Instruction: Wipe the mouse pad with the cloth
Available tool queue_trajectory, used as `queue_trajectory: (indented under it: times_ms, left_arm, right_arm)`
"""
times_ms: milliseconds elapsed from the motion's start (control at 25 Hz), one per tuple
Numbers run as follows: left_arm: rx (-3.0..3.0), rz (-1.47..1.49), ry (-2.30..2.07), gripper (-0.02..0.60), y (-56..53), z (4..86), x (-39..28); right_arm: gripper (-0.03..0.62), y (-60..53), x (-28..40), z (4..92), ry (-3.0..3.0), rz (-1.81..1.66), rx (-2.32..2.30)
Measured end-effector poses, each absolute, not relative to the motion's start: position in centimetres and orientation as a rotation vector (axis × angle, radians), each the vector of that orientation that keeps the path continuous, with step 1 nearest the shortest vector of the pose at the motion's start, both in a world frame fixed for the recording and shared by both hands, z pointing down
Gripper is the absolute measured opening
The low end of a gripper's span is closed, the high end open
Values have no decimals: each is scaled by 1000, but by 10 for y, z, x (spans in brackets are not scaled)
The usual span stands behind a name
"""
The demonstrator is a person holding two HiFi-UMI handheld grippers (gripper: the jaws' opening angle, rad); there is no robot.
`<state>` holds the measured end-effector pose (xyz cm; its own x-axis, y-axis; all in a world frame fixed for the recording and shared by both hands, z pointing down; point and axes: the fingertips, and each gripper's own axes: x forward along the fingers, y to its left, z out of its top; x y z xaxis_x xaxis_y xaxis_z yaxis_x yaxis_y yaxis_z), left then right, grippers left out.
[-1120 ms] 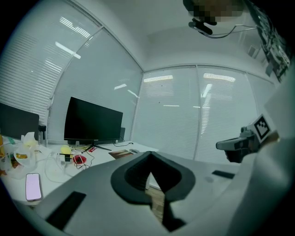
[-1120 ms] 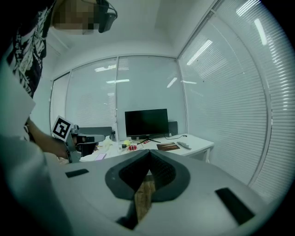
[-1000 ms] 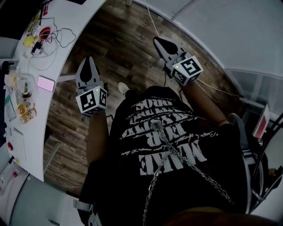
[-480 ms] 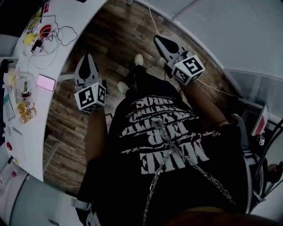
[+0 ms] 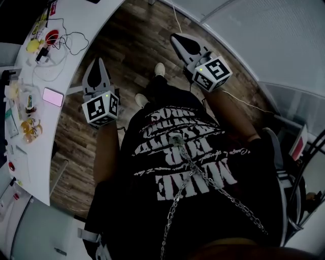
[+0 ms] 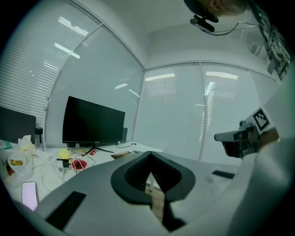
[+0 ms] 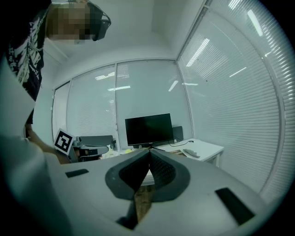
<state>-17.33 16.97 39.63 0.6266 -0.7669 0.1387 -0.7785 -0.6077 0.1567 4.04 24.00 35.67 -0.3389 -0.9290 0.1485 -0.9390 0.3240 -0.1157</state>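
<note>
Left gripper (image 5: 99,62) and right gripper (image 5: 175,37) both clenched on nothing, held over the wood floor (image 5: 137,45) beside the desk (image 5: 96,10); wipe not started, cloth and mouse pad not identifiable, so next: reach desk, locate cloth, open jaws.

A long white curved desk (image 5: 38,147) is running along to the left of the left jaws. A flat pink phone (image 5: 53,96) is lying on it, near those jaws. Further ahead, a yellow ball (image 6: 64,154) and a small red round thing (image 6: 79,164) are sitting by a big black screen (image 6: 93,122). Brown wooden floor (image 5: 137,45) is showing under the left jaws and the right jaws.
</note>
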Motion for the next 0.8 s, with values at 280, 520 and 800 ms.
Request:
queue_trajectory:
  times_ms: [280,520,800]
  left_arm:
    - [2623,82,-1277,0,147,401,-144]
    - [2593,87,-1285,0,126,408,-114]
    - [2567,95,-1301,0,101,415,-74]
  right_arm:
    - [0,223,70,365,-2491,299,1765]
    - [0,200,101,370,-2483,312,1736]
    - [0,173,144,378,-2488,334,1722]
